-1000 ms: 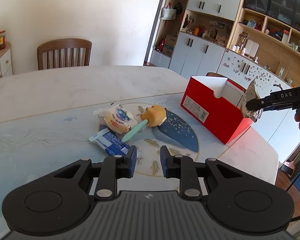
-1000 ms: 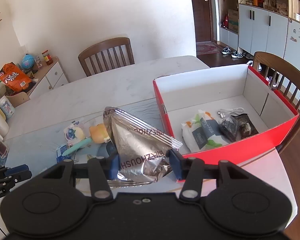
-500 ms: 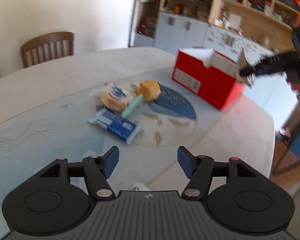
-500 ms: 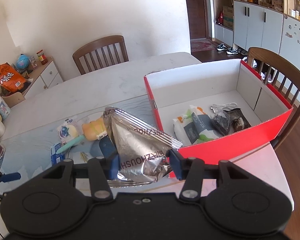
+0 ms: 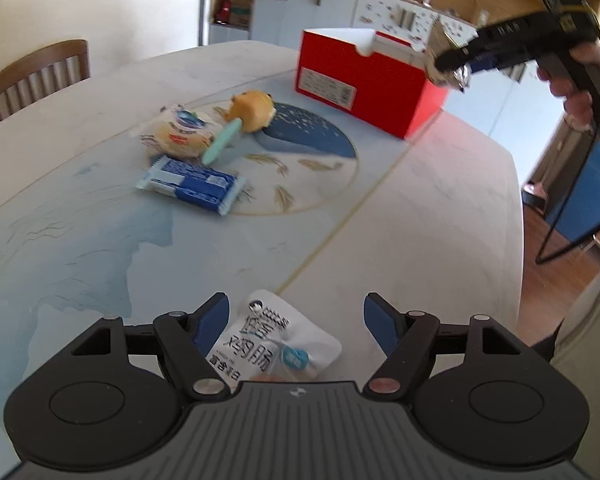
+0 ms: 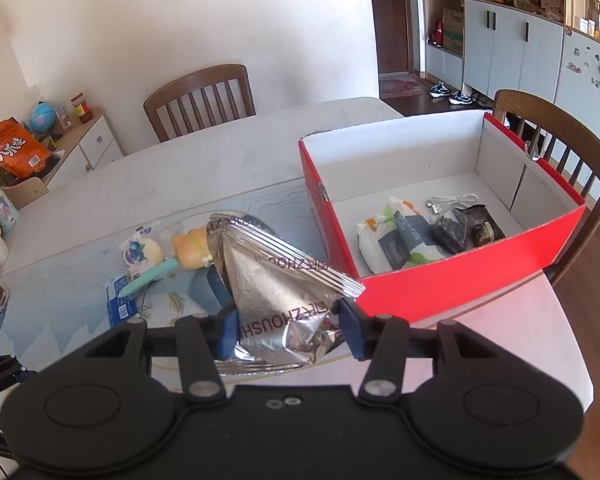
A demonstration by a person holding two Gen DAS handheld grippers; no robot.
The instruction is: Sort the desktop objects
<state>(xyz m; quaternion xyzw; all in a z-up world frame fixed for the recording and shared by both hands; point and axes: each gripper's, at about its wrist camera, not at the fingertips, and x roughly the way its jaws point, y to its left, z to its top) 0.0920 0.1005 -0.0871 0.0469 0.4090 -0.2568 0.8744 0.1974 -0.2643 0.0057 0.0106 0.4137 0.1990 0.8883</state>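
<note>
Left tongs [image 5: 296, 314] opening over white sachet [image 5: 274, 342] lying at counter's [image 5: 420, 208] near edge, untouched; right tongs [image 6: 286, 326] clamped on silver foil bag [image 6: 276, 280] beside red box [image 6: 452, 280].

Bench [image 5: 420, 208]: pale marble white, light blue wave pattern, round dark blue patch with gold leaf marks.
Box [image 6: 456, 284]: red outside, white inside.
Foil packet [image 6: 276, 288]: silver, dark lettering.
Sachet [image 5: 276, 340]: white, black characters, small blue badge.
Flat wrapper [image 5: 192, 184]: blue and white, at 7 o'clock from plush toy.
Plush toy [image 5: 252, 110]: yellow-orange.
Stick [image 5: 220, 144]: mint green.
Round snack pack [image 5: 180, 134]: cream, blue print.
Hand-held gripper [image 5: 296, 320]: black, blue pads.
Chair [image 6: 200, 100]: brown wood.
</note>
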